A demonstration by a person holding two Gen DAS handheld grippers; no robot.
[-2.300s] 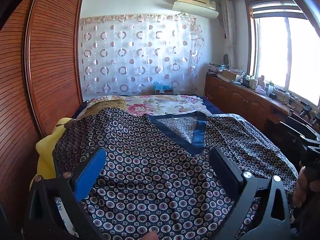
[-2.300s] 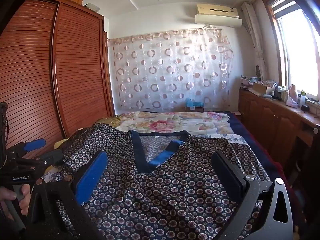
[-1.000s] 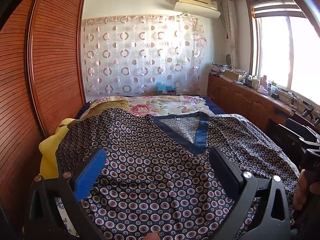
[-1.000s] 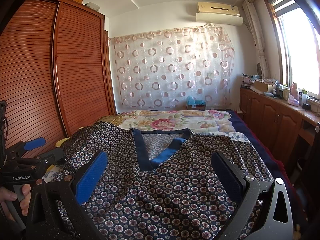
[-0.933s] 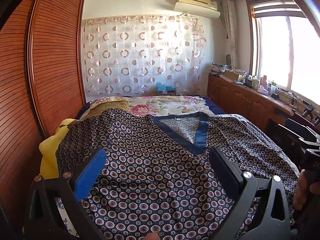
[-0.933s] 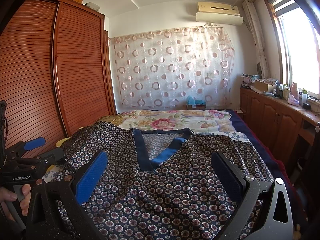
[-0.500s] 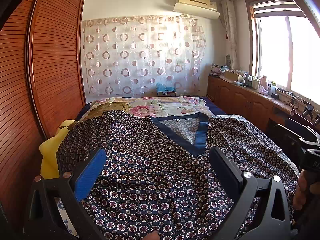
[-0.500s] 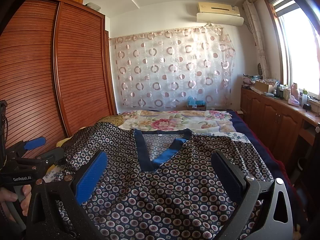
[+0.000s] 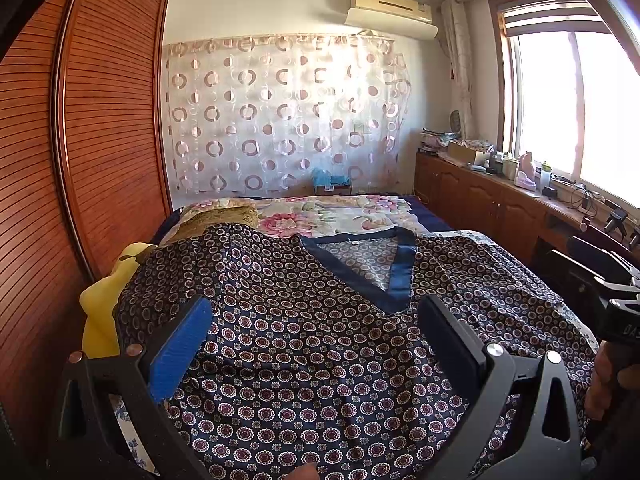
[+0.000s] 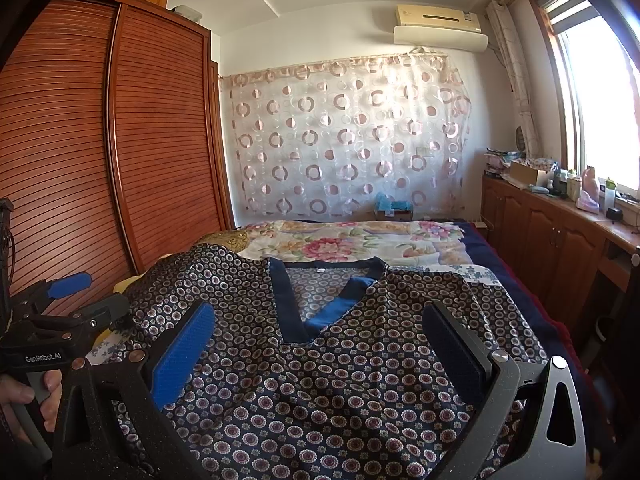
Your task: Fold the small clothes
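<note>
A dark navy top (image 9: 304,344) (image 10: 360,376) with a small circle print and a blue V-neck lies spread flat on the bed, neck pointing away. My left gripper (image 9: 314,332) hovers open over its lower left part, nothing between the fingers. Over the lower right part my right gripper (image 10: 320,340) also stands open and empty. In the right wrist view the left gripper (image 10: 86,298) shows at the far left, held by a hand (image 10: 48,396). The left wrist view catches the right gripper's body at its right edge.
A floral bedspread (image 9: 320,214) covers the far half of the bed. A yellow cushion (image 9: 100,300) sits at the bed's left edge by the slatted wooden wardrobe (image 9: 80,140). Low wooden cabinets (image 10: 560,248) with clutter run under the window on the right.
Both cameras have tilted or risen slightly, so the top sits a little lower in view. The top has not moved and both grippers have stayed open.
</note>
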